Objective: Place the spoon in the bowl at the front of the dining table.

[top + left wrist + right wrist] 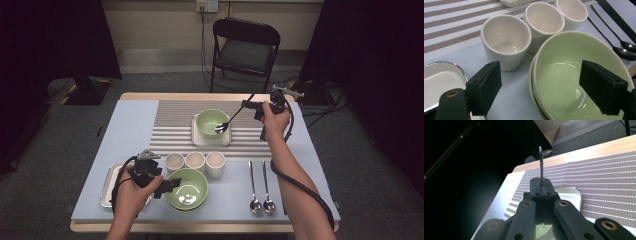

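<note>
The spoon (231, 119) slants across the far green bowl (211, 122), which sits on a white tray (195, 136). Its head dips into the bowl and its handle rises toward the table's far right. The right tool (248, 104) is clamped shut on the handle. The left tool (540, 83) hangs wide open at the near bowl (571, 62), holding nothing, beside three cups (506, 37).

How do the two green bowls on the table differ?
The far green bowl sits alone on a white square tray, with a spoon dipping into it. The near green bowl is stacked on another bowl, spoonless, directly on the blue mat. Both are pale green, glossy and upright.
</note>
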Demonstrator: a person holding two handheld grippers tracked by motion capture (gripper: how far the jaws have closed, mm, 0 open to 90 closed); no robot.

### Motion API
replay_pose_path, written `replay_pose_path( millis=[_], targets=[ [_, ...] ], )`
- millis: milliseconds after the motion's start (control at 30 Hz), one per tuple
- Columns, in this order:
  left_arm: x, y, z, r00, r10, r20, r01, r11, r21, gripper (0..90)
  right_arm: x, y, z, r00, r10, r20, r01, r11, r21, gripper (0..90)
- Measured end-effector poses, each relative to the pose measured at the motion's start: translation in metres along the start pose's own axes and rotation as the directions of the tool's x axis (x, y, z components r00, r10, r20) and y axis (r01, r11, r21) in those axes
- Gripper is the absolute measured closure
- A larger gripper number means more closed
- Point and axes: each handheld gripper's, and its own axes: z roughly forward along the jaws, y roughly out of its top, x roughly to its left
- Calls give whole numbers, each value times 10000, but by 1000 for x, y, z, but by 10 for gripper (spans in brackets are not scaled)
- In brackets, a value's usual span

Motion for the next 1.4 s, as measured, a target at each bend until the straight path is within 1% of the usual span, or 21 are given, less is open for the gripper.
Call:
replay_pose_path(
  millis=[167,233,333,467,567,700,867,1133,1233,1400],
  targets=[
    [1,1,-1,10000,31,18,-30,10000,-31,177,-2,1,5,9997,-11,248,13,10000,-65,900],
    [2,1,-2,10000,24,-30,-24,10000,-57,177,-3,1,7,9989,-68,464,74,9999,-127,900],
    [2,0,-2,10000,-29,-69,29,10000,-89,178,-4,-1,9,9985,-53,550,62,9999,-157,900],
    [2,0,-2,10000,41,-55,-41,10000,-39,177,-6,-5,11,9981,-54,607,69,9997,-235,900],
    [1,0,-2,10000,19,-10,-19,10000,-63,177,-7,-8,11,9978,-60,657,74,9998,-207,900],
    [0,0,-2,9999,99,-79,-99,9999,-62,178,-8,-11,9,9978,-45,657,58,9998,-198,900],
    [-1,0,-1,10000,79,-60,-79,10000,-42,178,-8,-16,7,9976,-83,683,91,9999,-108,900],
    [-2,0,-2,10000,70,-38,-71,9999,-105,177,-10,-26,5,9975,18,707,-9,9999,-130,898],
    [-2,0,-2,9998,158,-110,-158,9999,-28,178,-11,-29,4,9972,55,749,-47,9999,-116,897],
    [-2,0,0,9999,120,-61,-120,9999,17,178,-8,-34,5,9970,-67,772,65,10000,29,896]
  ],
)
